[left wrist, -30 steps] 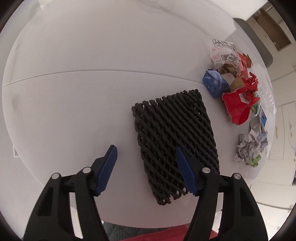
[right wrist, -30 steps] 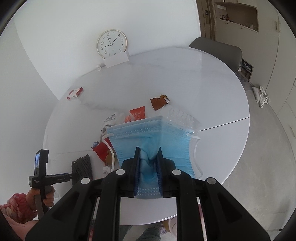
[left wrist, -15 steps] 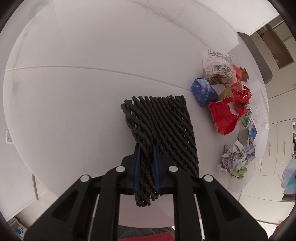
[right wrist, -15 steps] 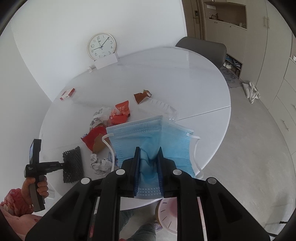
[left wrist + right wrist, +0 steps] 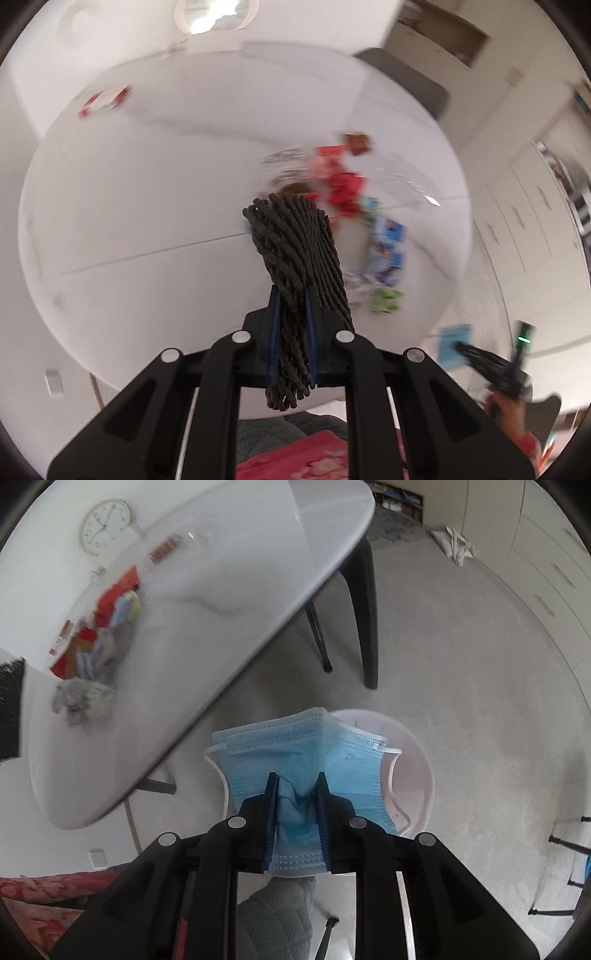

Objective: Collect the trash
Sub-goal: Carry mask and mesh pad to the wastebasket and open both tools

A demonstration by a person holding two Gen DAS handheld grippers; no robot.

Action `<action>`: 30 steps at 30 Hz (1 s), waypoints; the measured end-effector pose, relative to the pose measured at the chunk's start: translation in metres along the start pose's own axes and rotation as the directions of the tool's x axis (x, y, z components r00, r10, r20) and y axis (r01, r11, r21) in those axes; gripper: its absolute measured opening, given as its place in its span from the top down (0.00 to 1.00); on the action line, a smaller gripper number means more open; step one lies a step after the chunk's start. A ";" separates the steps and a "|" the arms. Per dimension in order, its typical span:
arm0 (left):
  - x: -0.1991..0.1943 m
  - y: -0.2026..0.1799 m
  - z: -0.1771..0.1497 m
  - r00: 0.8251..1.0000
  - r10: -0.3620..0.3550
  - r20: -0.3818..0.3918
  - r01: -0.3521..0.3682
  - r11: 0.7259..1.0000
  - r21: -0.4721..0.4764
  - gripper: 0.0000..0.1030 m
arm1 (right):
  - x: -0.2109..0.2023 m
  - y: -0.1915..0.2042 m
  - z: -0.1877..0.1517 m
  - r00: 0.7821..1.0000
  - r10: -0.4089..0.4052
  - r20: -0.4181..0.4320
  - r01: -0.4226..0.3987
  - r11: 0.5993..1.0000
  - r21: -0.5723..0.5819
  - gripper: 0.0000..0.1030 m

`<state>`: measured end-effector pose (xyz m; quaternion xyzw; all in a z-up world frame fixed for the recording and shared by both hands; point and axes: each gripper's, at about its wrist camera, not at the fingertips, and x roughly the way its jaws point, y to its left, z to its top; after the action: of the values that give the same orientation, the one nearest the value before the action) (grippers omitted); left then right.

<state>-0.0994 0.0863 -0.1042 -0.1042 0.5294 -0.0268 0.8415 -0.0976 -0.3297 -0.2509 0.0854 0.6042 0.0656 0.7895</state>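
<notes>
**Both grippers loaded; face mask over bin**

Left gripper (image 5: 291, 325): clamped tight on a black foam mesh sleeve (image 5: 295, 251), blue pads pressed into its lower part, sleeve bunched between them and lifted clear of the white round desk (image 5: 129, 221). Jaws just closed onto it. Upper end of sleeve fanned out above the pads, lower end hanging below them.

Right gripper (image 5: 295, 805): nearly closed on a blue face mask (image 5: 306, 746), fabric pinched and creased between the pads; jaws lately eased apart slightly, mask still between them and in contact. Mask held off the desk edge, directly above a pale pink waste bin (image 5: 413, 775) standing on the grey floor (image 5: 461, 646).

Remaining trash pile (image 5: 347, 192) on the desk: red wrappers, blue packets, crumpled paper, clear plastic; detail blurred. Red-and-white small box (image 5: 105, 99) far side of desk, well apart from the pile. Wall clock (image 5: 105, 526) behind desk.
</notes>
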 end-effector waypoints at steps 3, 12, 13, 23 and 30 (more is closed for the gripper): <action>-0.008 -0.049 0.000 0.998 -0.064 -0.005 0.064 0.989 0.136 0.88 | 0.045 -0.018 -0.014 0.998 -0.022 -0.066 0.026 0.999 0.047 0.55; 0.023 -0.192 -0.029 0.971 -0.180 -0.155 0.234 0.836 0.496 0.88 | 0.019 -0.056 -0.043 0.995 -0.090 -0.032 0.094 0.981 0.172 0.28; 0.030 -0.207 -0.035 0.968 -0.180 -0.177 0.248 0.814 0.526 0.88 | 0.001 -0.060 -0.047 0.994 -0.109 -0.001 0.107 0.977 0.187 0.25; 0.131 -0.300 -0.104 0.915 -0.041 -0.401 0.309 0.711 0.632 0.67 | -0.139 -0.096 -0.057 0.940 -0.234 0.248 0.141 0.929 0.342 0.14; 0.152 -0.309 -0.117 0.910 -0.005 -0.415 0.277 0.752 0.599 0.48 | -0.156 -0.096 -0.060 0.930 -0.241 0.278 0.136 0.927 0.350 0.14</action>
<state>-0.1174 -0.2563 -0.2250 0.1587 0.6335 -0.2919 0.6988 -0.1957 -0.4525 -0.1401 0.1644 0.4780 -0.1262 0.8536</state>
